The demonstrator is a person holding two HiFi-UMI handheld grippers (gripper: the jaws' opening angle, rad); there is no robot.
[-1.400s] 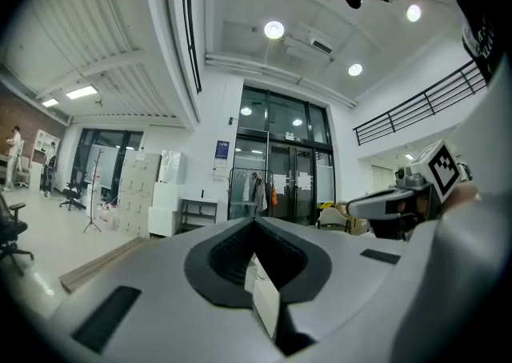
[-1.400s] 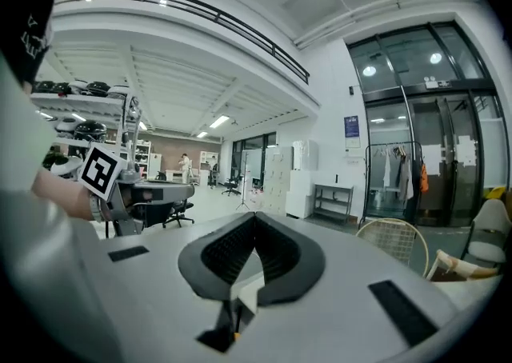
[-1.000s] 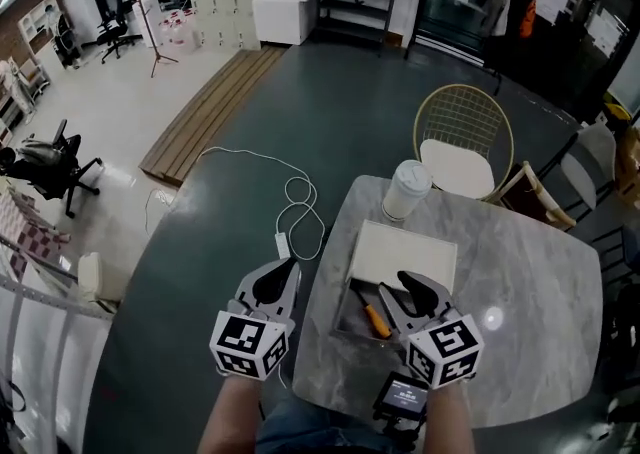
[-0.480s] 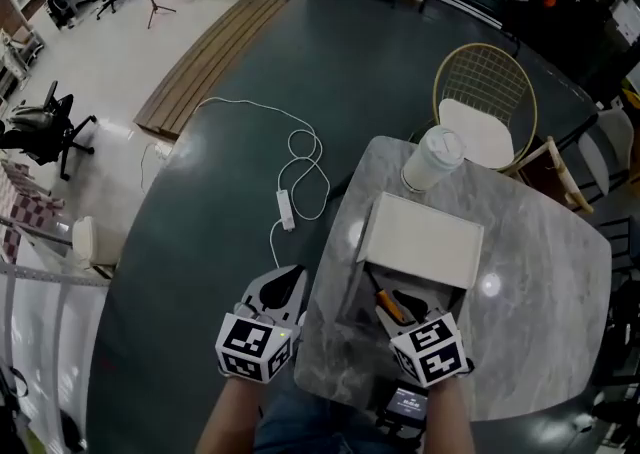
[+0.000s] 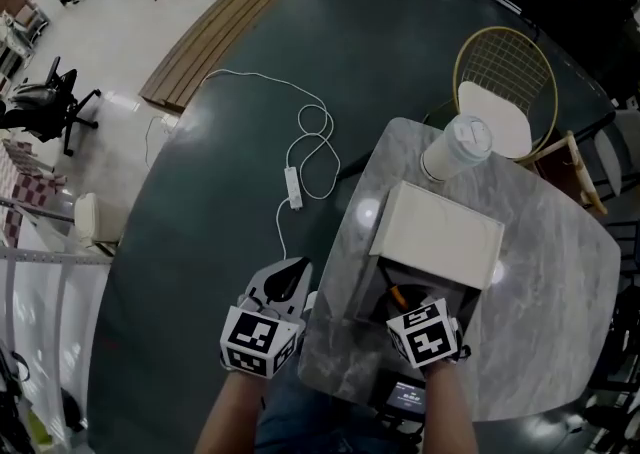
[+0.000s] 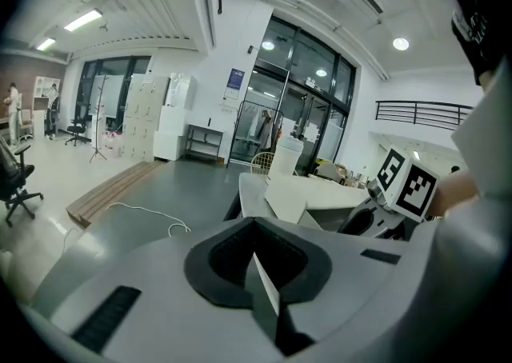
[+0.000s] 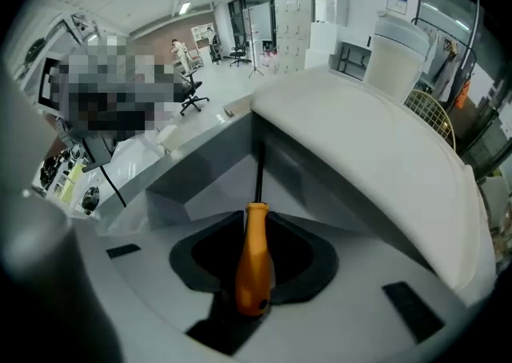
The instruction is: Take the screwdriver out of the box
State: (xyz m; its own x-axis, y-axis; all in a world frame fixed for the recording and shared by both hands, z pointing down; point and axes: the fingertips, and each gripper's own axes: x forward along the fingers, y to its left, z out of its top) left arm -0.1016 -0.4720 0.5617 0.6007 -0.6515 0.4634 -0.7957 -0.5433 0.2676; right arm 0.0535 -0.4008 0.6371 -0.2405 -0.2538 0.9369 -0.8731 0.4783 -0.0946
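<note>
Inside box (image 7: 210, 171) — orange-handled screwdriver (image 7: 254, 261), dark shaft

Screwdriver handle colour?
Orange: the screwdriver handle shows best in the right gripper view.

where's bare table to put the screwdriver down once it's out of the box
Widest bare patch: table right of the box, out to its right rim. A narrower strip lies between the box and the table's left edge. Crowded: the near edge, with the right gripper closing on the screwdriver and a small screen.
</note>
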